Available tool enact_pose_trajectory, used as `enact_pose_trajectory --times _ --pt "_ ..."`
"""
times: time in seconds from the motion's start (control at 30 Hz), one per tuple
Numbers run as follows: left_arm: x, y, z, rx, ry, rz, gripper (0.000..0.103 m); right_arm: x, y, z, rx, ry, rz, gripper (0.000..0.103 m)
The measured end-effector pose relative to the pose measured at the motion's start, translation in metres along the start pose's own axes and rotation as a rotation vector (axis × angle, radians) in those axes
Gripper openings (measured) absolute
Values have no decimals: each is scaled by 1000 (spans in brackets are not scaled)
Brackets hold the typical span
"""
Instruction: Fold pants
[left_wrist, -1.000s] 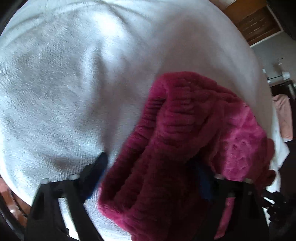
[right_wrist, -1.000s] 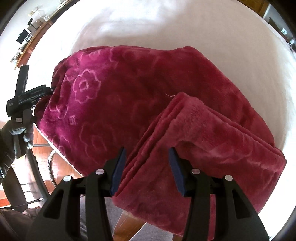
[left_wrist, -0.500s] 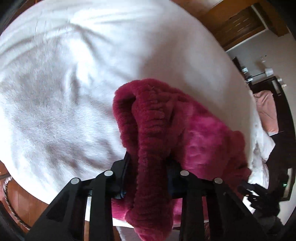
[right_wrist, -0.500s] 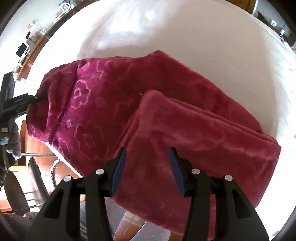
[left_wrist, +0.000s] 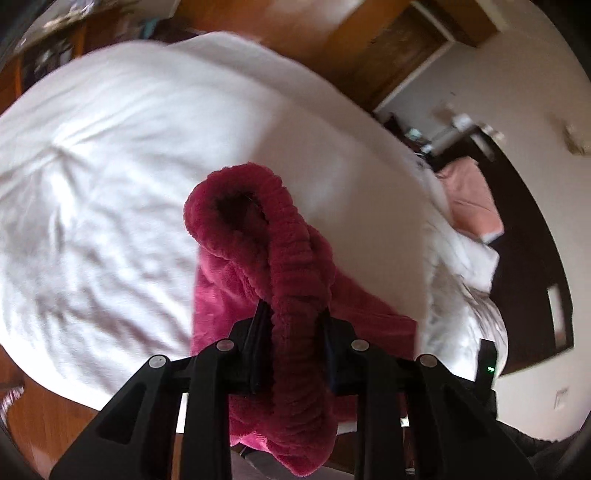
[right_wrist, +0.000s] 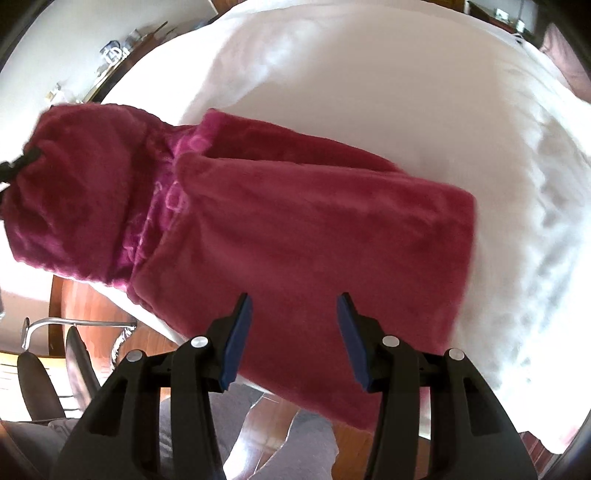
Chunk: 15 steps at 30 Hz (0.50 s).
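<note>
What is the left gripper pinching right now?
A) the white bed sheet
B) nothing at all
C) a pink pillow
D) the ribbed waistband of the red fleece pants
D: in the left wrist view the left gripper is clamped on the ribbed waistband of the red fleece pants.

Bright daylight glare on the white bedsheet (right_wrist: 406, 92) — motion blur throughout, fisheye bending and dark corners — soft shadows.

Inner pads of left gripper (left_wrist: 293, 314) hidden by ribbed waistband (left_wrist: 295, 295) of pants (right_wrist: 295, 229), bed cover (right_wrist: 406, 92) blurred by motion, left gripper in right wrist view cut off at picture's edge, shelf clutter (right_wrist: 110, 55) too small to tell.
</note>
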<state>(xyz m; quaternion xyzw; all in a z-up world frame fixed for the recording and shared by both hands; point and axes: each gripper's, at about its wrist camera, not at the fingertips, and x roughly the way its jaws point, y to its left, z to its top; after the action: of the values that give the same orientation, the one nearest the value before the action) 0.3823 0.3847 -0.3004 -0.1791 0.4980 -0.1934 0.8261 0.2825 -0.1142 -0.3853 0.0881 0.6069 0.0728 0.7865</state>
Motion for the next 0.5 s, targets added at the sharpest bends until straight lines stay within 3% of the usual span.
enact_pose_trajectory --times 0.3,0.5 --pt "24 -142 -36 209 53 -55 24 -30 -65 -37 83 -51 9 49" --pt "93 -221 -72 344 170 -82 24 -44 -99 -62 155 -83 0 49"
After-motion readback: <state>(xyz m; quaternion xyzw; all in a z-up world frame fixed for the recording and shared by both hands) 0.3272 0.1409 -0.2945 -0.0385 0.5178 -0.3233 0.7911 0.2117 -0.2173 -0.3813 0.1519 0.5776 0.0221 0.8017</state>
